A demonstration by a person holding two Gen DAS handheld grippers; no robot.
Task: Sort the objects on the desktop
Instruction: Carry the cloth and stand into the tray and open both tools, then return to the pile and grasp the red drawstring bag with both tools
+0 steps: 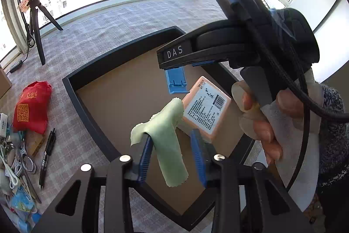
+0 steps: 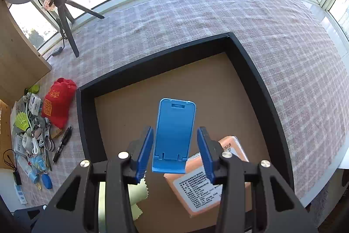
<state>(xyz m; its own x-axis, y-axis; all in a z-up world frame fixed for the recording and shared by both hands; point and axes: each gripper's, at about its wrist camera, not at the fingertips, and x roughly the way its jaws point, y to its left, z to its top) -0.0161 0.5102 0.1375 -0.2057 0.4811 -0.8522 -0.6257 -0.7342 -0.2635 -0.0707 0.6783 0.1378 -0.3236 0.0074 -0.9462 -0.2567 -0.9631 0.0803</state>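
Left claw [image 1: 172, 154] apart, green cloth [image 1: 168, 137] draped over 1 finger. Right claw [image 2: 174, 152] apart around the blue stand [image 2: 174, 134], lower centre, inside the black-rimmed tray [image 2: 257, 71].

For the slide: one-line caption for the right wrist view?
Open right gripper above blue phone stand in the black tray, beside a peach box.

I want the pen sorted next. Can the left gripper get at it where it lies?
Probably yes: the pen lies bare on the checked cloth outside the tray. But the green cloth hangs on the left gripper.
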